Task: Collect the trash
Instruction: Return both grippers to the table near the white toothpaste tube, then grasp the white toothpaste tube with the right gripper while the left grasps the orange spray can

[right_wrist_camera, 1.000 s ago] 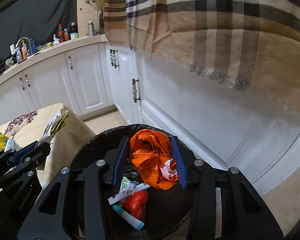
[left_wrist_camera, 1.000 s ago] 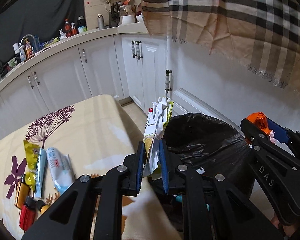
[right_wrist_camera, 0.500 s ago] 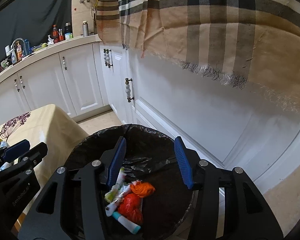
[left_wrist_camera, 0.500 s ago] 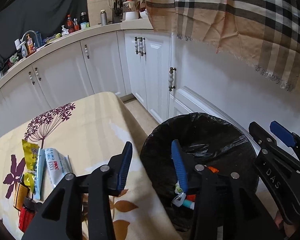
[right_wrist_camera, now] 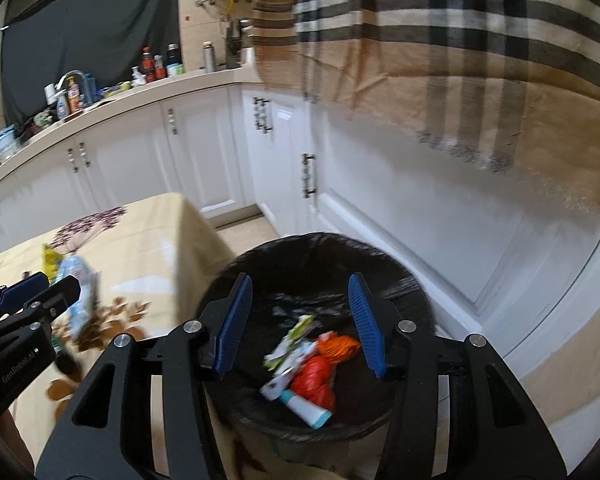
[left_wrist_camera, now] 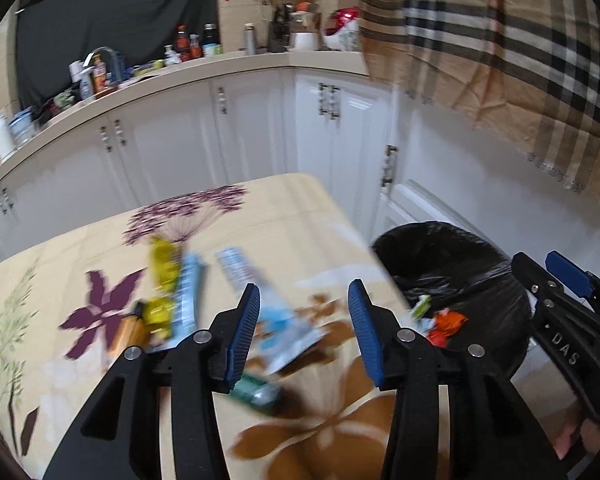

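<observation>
Moved since earlier: both grippers have let go; the white-and-green wrapper that the left one held and the orange bag that the right one held now lie in the bin, and the left view has swung from the bin over to the table.
Left gripper (left_wrist_camera: pixel 303 330): jaws apart with nothing gripped; they have just been opening further. It hangs above the near right part of the table, and blurred wrappers show through the gap, lying on the cloth below.
Right gripper (right_wrist_camera: pixel 302 322): jaws apart and empty, having opened within the last second; it hangs over the mouth of the bin, with the trash visible between the fingers far below.
Bin (right_wrist_camera: pixel 396 280): round, lined with a black bag, on the floor just right of the table and near the white cabinets.
In the bin: orange bag (right_wrist_camera: pixel 338 346), red bag (right_wrist_camera: pixel 314 382), white-and-green wrapper (right_wrist_camera: pixel 296 332) and a white tube (right_wrist_camera: pixel 306 406) with a teal end, all heaped together.
Table (left_wrist_camera: pixel 284 216): covered by a cream cloth with purple and brown flowers.
Still on the table: yellow wrapper (left_wrist_camera: pixel 162 270), pale blue packet (left_wrist_camera: pixel 188 292) just right of it, white-and-blue packet (left_wrist_camera: pixel 240 268) further right, an orange item (left_wrist_camera: pixel 130 330) near the left, and a dark green thing (left_wrist_camera: pixel 256 392) nearest; all blurred, so details cannot be read.
Right of scene: a plaid cloth (right_wrist_camera: pixel 460 32) hangs over the cabinets beyond the bin.
</observation>
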Demonstrator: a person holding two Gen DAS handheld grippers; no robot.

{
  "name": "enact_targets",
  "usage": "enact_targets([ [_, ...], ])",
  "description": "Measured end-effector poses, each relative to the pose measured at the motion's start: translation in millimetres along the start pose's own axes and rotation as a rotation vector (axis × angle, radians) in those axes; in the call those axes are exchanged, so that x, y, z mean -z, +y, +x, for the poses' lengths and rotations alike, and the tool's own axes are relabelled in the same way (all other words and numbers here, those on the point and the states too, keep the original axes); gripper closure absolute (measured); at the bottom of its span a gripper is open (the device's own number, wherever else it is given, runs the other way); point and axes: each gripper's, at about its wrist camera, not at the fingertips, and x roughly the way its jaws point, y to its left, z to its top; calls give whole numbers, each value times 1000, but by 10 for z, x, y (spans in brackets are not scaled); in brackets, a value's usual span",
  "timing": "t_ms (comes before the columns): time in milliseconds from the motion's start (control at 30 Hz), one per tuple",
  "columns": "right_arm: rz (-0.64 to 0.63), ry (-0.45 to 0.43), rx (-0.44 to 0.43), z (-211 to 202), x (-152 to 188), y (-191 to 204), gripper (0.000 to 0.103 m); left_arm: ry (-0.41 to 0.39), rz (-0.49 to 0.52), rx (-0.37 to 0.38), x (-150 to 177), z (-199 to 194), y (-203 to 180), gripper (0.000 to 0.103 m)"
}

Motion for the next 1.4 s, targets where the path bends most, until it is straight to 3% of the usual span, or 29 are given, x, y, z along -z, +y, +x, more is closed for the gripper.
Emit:
enact_targets([
  [367, -90, 19, -129, -184, 84, 730, 54, 16, -99, -126, 365, -347, 888, 56],
  [900, -248, 88, -223, 144, 76, 1700, 54, 61, -252, -276, 706, -451, 1939, 55],
  [1300, -279, 167, -207, 434, 64, 1873, 54, 86, -306, -315, 812, -421, 2299, 55],
  [1400, -270, 191, -212, 488, 63, 1853, 61, 86, -306, -308, 806, -419, 2291, 55],
])
